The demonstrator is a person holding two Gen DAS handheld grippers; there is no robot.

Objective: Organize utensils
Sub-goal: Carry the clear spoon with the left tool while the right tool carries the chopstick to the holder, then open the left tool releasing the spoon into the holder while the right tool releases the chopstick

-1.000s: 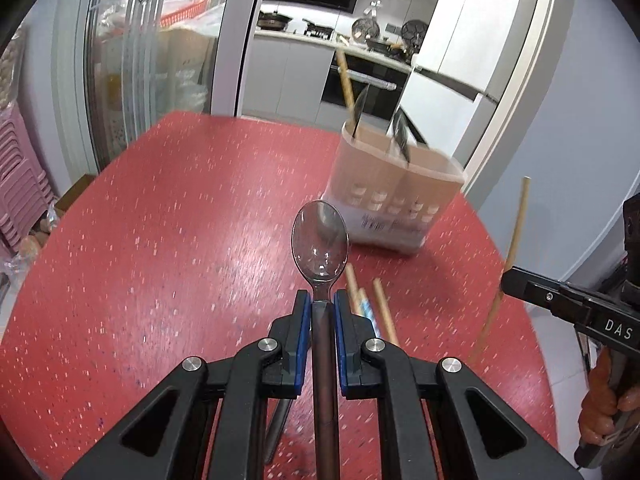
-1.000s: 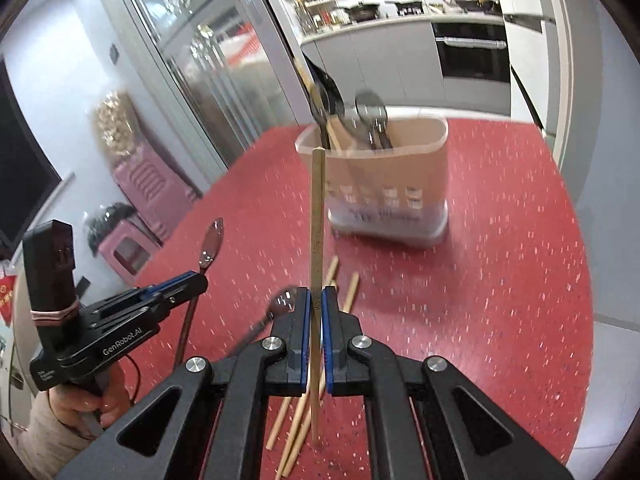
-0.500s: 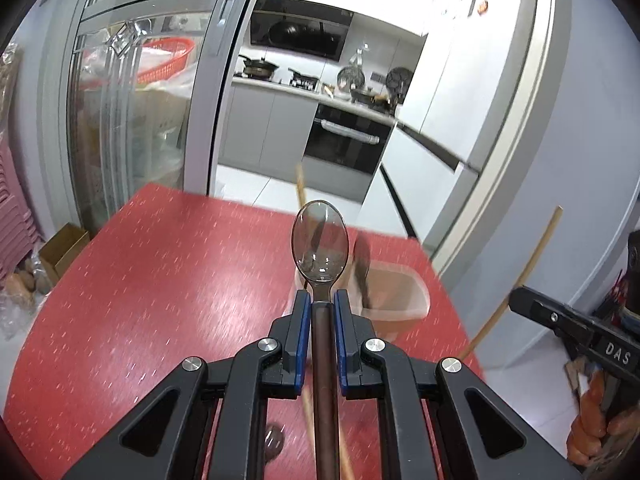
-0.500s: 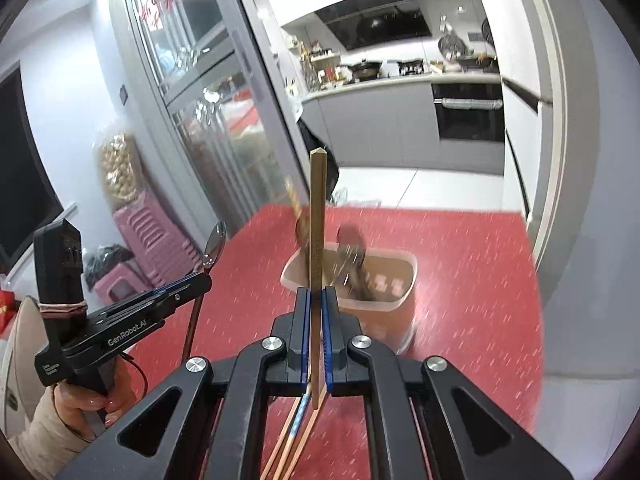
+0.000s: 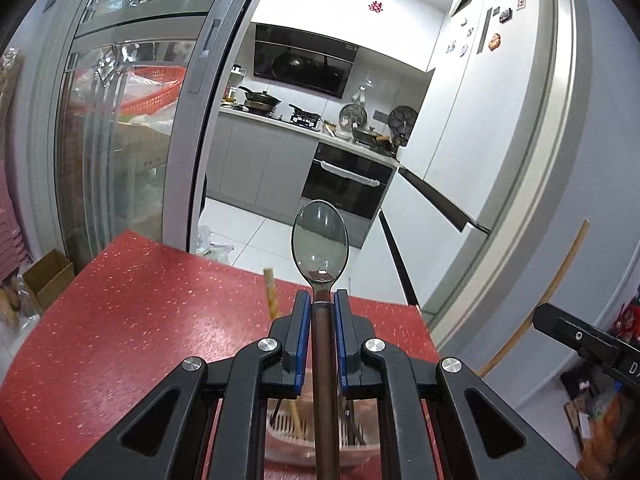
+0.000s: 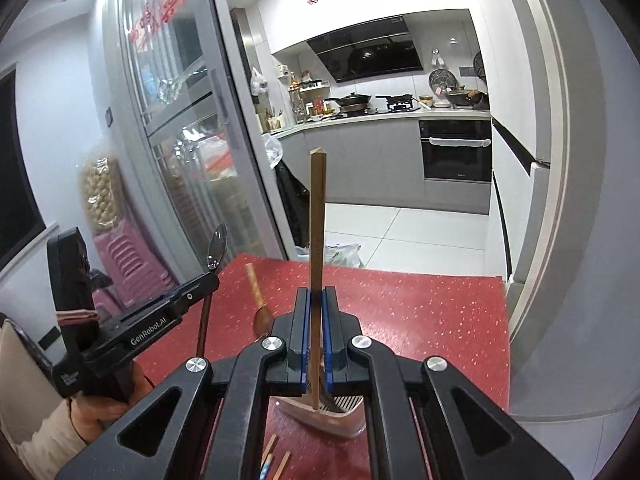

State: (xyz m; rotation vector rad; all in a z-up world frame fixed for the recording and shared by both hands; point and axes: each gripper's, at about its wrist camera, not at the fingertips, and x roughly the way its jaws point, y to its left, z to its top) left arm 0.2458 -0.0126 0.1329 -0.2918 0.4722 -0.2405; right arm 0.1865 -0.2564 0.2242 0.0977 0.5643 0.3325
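Note:
My left gripper (image 5: 321, 300) is shut on a metal spoon (image 5: 319, 240), bowl pointing up and forward. It hangs above the beige utensil holder (image 5: 320, 440), which shows low between the fingers with utensils inside. My right gripper (image 6: 316, 298) is shut on a wooden chopstick (image 6: 317, 216) held upright, also over the holder (image 6: 332, 416). The left gripper (image 6: 208, 284) with its spoon (image 6: 216, 246) shows at the left of the right wrist view. The chopstick (image 5: 552, 284) shows at the right of the left wrist view.
The red speckled table (image 5: 140, 320) lies below, ending at a far edge. Loose chopsticks (image 6: 276, 456) lie on it near the holder. A wooden spoon handle (image 5: 270, 292) sticks up from the holder. A glass sliding door (image 5: 120, 140) and the kitchen are beyond.
Both grippers have risen and come forward over the utensil holder, which dropped from mid-view to the bottom of both views. Each still holds its utensil.

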